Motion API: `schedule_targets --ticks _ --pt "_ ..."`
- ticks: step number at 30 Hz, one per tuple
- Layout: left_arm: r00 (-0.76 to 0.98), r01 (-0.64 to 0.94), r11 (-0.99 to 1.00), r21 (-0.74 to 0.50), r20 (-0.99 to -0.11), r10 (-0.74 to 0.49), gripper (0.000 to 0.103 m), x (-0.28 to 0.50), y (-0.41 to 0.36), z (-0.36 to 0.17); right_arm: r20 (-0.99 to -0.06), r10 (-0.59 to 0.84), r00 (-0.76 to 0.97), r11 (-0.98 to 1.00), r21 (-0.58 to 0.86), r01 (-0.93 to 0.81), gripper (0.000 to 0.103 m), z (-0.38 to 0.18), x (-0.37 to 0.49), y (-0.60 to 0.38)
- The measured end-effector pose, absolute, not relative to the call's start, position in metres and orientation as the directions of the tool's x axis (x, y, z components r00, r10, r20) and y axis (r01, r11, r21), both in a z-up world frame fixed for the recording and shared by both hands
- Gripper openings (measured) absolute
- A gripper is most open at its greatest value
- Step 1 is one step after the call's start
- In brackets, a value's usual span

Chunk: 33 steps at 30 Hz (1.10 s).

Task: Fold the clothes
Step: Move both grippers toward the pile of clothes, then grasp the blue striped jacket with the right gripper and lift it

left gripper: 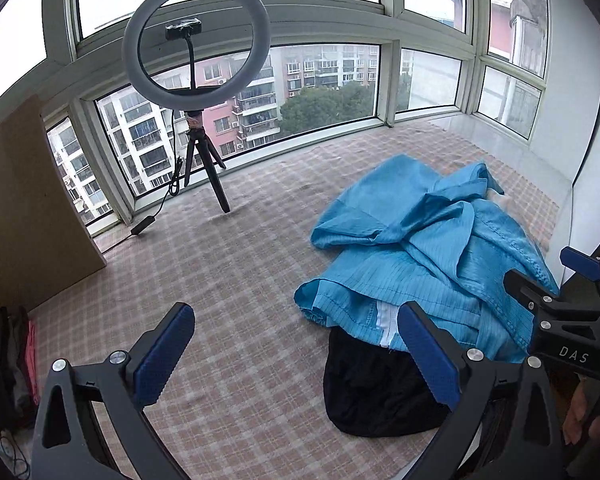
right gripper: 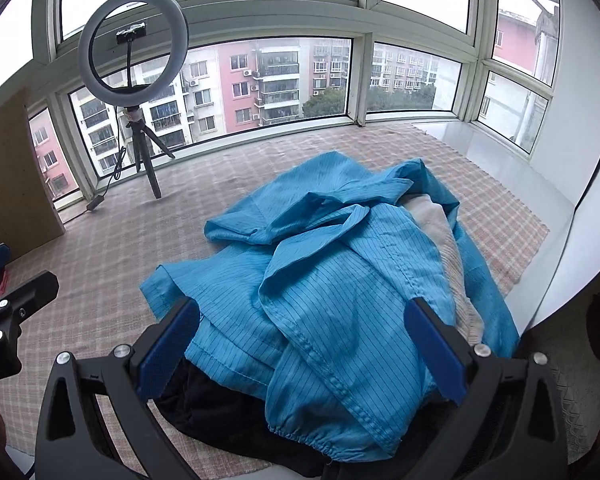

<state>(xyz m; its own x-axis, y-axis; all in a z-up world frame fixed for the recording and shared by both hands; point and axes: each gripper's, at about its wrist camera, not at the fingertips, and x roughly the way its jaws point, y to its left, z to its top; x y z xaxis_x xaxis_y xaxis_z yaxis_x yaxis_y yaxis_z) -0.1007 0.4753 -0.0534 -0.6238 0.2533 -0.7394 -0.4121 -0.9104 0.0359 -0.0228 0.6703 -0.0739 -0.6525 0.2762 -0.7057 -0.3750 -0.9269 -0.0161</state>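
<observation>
The blue garment lay crumpled on the checked cloth, over a black garment. The right gripper was nearer, jaws wide just above its cuffed sleeve; the left gripper, also wide, had the heap on its right

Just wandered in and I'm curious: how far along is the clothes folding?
Nothing looks folded yet. The blue garment lies crumpled over a black garment on the checked cloth. Both the left claw and right claw are open and hold nothing. All the folding remains.
</observation>
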Motion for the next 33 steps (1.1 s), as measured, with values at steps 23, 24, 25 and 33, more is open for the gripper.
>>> schedule_targets --ticks 23,24,25,33 --pt "-0.249 -0.732 -0.674 -0.099 -0.883 0.399 0.101 -0.158 0.664 -0.137 -0.764 0.129 -0.632 -0.884 0.201 -0.423 0.103 -0.100 -0.070 0.873" --pt "-0.250 -0.732 -0.675 -0.089 -0.887 0.388 0.098 -0.159 0.670 -0.141 -0.770 0.122 -0.626 -0.889 0.196 -0.414 0.103 -0.102 -0.082 0.876" --pt "-0.244 -0.726 -0.681 -0.097 -0.889 0.386 0.093 -0.162 0.668 -0.143 -0.777 0.114 -0.619 -0.894 0.191 -0.405 0.103 -0.104 -0.094 0.880" --pt "-0.289 -0.642 -0.758 -0.113 -0.881 0.376 0.092 -0.183 0.615 -0.127 -0.880 0.071 -0.470 -0.955 0.077 -0.288 0.103 -0.152 -0.215 0.882"
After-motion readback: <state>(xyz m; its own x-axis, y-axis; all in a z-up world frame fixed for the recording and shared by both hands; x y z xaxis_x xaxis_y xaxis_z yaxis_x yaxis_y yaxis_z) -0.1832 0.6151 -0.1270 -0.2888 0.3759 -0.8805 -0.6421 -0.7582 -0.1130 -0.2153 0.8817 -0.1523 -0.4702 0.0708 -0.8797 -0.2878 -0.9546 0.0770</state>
